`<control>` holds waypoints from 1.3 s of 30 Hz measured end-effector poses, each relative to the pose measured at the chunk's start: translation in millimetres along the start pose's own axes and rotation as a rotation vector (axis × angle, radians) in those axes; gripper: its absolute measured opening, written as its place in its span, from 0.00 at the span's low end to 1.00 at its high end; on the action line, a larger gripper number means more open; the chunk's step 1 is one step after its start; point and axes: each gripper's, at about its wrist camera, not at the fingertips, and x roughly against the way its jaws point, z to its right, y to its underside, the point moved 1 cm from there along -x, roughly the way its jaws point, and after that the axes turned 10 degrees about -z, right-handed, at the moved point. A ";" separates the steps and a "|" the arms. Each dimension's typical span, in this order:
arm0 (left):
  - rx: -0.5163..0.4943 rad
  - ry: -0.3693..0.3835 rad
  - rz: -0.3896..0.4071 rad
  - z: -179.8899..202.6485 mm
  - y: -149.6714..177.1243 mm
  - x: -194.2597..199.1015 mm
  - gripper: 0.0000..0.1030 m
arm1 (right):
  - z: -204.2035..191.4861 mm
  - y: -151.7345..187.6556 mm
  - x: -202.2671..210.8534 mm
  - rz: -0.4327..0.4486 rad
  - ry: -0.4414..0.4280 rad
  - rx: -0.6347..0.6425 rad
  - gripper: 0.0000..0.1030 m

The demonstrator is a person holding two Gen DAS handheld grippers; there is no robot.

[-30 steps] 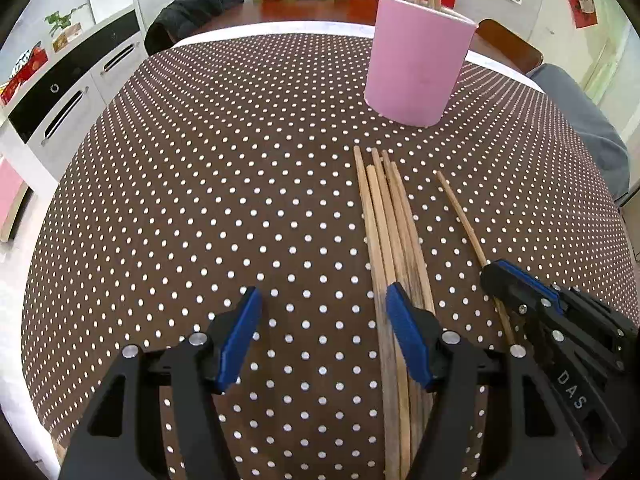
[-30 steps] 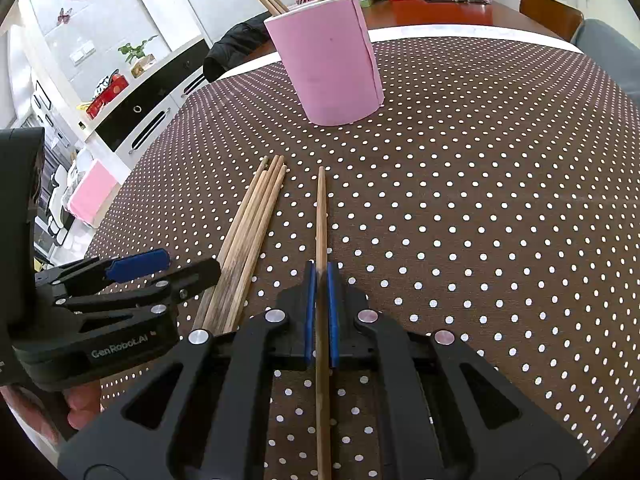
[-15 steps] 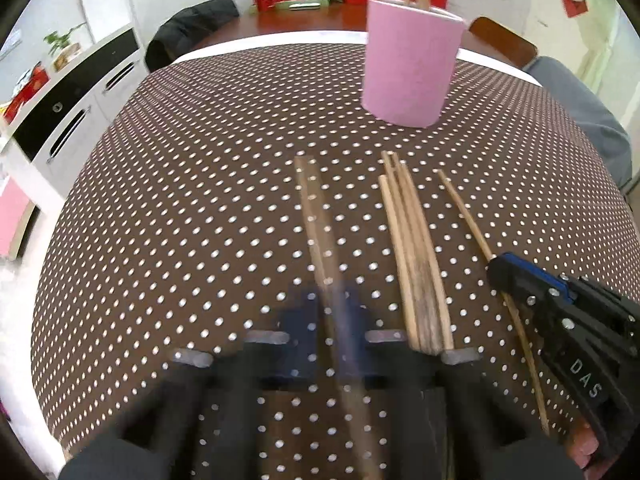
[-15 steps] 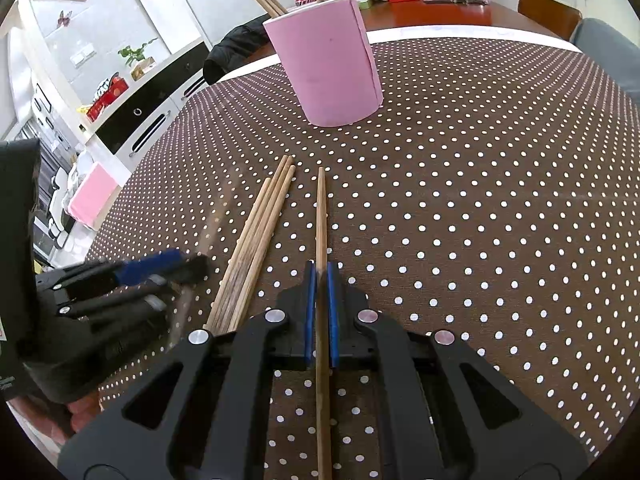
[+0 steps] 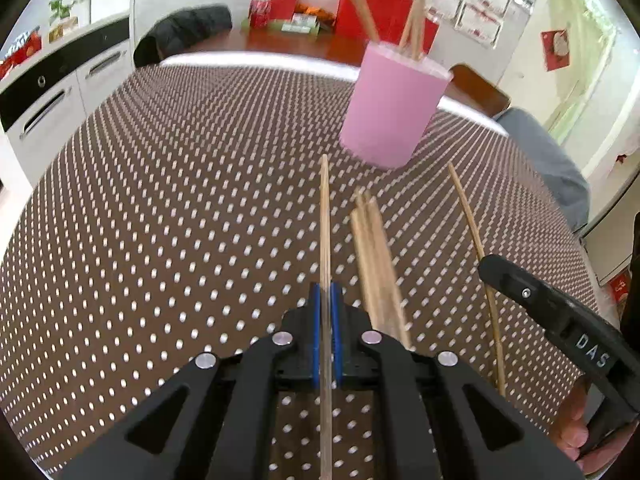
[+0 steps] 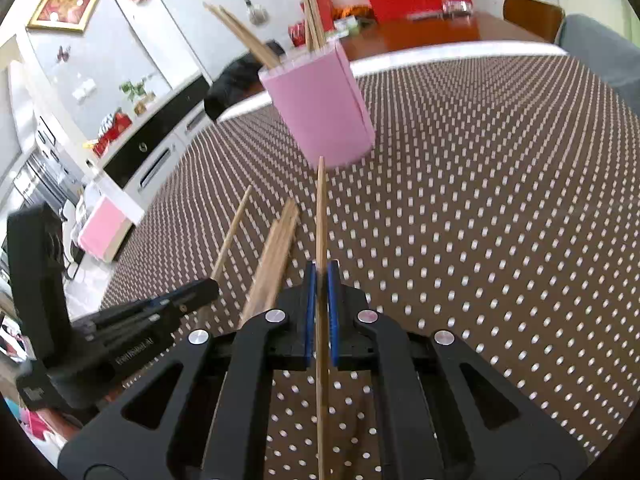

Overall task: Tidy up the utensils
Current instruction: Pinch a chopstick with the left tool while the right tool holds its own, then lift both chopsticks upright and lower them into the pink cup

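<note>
My left gripper [image 5: 326, 300] is shut on a single wooden chopstick [image 5: 325, 216] that sticks out forward above the dotted tablecloth. My right gripper [image 6: 319, 280] is shut on another chopstick [image 6: 320, 208], whose tip points at the pink holder [image 6: 324, 112]. The same pink holder [image 5: 394, 108] stands further back with several chopsticks upright in it. A small bundle of chopsticks [image 5: 376, 256] lies on the cloth between the two grippers, and shows as the bundle [image 6: 276, 256] in the right wrist view. The right gripper's body [image 5: 560, 320] shows at the right edge of the left wrist view.
The table wears a brown cloth with white dots [image 5: 160, 220]. White cabinets with black fronts [image 5: 60, 80] stand to the left. A wooden table with red boxes [image 5: 304, 16] and a chair [image 5: 476, 92] lie behind. A person's grey-clad leg [image 5: 548, 160] is at the right.
The left gripper shut on one chopstick from the bundle and lifted it clear to the left. Both grippers rose and tilted up, so the holder now sits higher in view.
</note>
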 end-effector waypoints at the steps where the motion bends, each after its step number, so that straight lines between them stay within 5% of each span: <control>1: -0.010 0.005 0.029 2.5 -0.3 5.2 0.05 | -1.0 -2.2 4.9 0.018 -0.004 0.000 0.06; 8: 0.045 -0.008 0.231 3.0 -16.6 42.9 0.05 | -14.4 -13.4 35.5 0.155 -0.008 0.080 0.06; 15: 0.069 0.029 0.352 8.5 -36.6 63.6 0.05 | -21.4 -29.7 59.0 0.248 -0.017 0.119 0.06; 39: -0.024 0.122 0.680 64.4 -148.8 102.8 0.05 | -35.7 -147.4 111.5 0.518 -0.063 0.150 0.06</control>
